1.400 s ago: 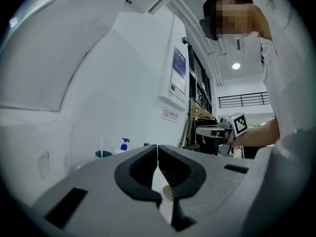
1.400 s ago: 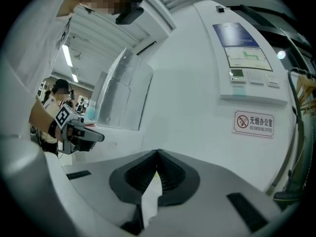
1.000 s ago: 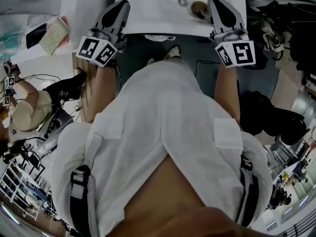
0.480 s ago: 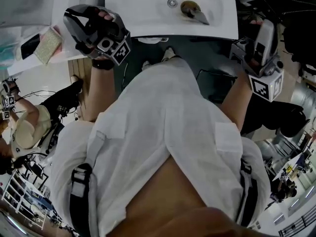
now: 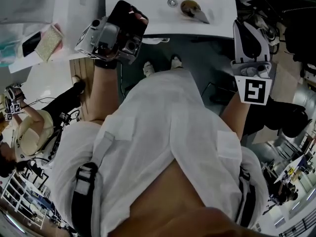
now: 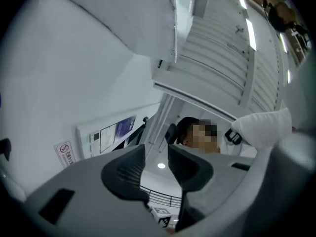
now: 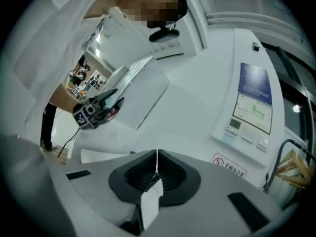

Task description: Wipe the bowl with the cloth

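- Both grippers are held off the white table top (image 5: pixel 143 9), well apart from the bowl (image 5: pixel 186 6), a small brownish round thing near the far edge of the head view.
- On the left gripper (image 6: pixel 155 157) the jaws stand apart, having just been opening. Nothing is between them; only wall and ceiling show past the pads.
- On the right gripper (image 7: pixel 156 164) the pads meet along a thin seam and hold nothing.
- Touching the bowl's right side lies a grey wedge (image 5: pixel 201 17). It is too small to tell whether it is the cloth.
- The table's far part is cut off by the frame.
- The person's white garment (image 5: pixel 168 132) fills the near half of the head view and hides the floor under it.
- Far left lies a pale speckled pad (image 5: pixel 49 39), its make unclear.
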`<state>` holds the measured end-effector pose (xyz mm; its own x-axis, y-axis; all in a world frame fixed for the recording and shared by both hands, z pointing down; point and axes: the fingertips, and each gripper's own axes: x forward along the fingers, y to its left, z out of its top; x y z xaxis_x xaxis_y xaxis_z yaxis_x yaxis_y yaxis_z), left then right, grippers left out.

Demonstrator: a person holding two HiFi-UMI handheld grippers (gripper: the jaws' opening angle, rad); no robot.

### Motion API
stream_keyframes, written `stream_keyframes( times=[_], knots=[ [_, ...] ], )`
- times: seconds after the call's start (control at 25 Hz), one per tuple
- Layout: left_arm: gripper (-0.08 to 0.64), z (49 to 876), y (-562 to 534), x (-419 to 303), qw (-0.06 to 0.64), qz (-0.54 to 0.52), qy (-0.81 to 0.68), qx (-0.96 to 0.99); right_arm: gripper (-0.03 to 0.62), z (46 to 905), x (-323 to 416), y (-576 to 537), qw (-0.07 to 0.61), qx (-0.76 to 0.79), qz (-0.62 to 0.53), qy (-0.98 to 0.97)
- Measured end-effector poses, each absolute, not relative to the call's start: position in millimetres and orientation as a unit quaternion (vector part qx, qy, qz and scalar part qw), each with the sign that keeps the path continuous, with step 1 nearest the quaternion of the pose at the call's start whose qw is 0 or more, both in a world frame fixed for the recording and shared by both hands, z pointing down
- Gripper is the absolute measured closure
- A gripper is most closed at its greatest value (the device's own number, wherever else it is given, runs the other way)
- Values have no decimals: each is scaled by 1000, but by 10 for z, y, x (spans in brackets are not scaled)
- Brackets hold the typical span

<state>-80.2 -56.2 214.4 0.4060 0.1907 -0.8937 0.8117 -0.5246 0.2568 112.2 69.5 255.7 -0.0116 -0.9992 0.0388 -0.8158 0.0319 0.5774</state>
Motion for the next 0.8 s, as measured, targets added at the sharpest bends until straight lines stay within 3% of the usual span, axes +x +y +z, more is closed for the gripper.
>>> stream_keyframes(
  times=[0.12,0.24,0.36,0.48,0.56,0.8],
  knots=[
    [430,2154,-442,-915,329,-430,309,782,563,2749,1246,799,236,661,-183,-688],
    [441,2308,-258,-836,289,-375,257,843,563,2851,1486,882,171,681,-145,-697],
    [521,2763,-167,-450,238,-237,129,933,563,2967,1716,980,85,691,-102,-711],
    [538,3308,-217,-123,132,-61,-80,986,563,3197,1924,1189,55,692,-61,-718],
    [538,3492,-189,-68,82,-6,-173,981,563,3317,2034,1369,41,690,-44,-722],
    [538,3560,407,92,107,-33,-197,974,565,3462,2331,1931,20,679,-28,-734]
  ],
)
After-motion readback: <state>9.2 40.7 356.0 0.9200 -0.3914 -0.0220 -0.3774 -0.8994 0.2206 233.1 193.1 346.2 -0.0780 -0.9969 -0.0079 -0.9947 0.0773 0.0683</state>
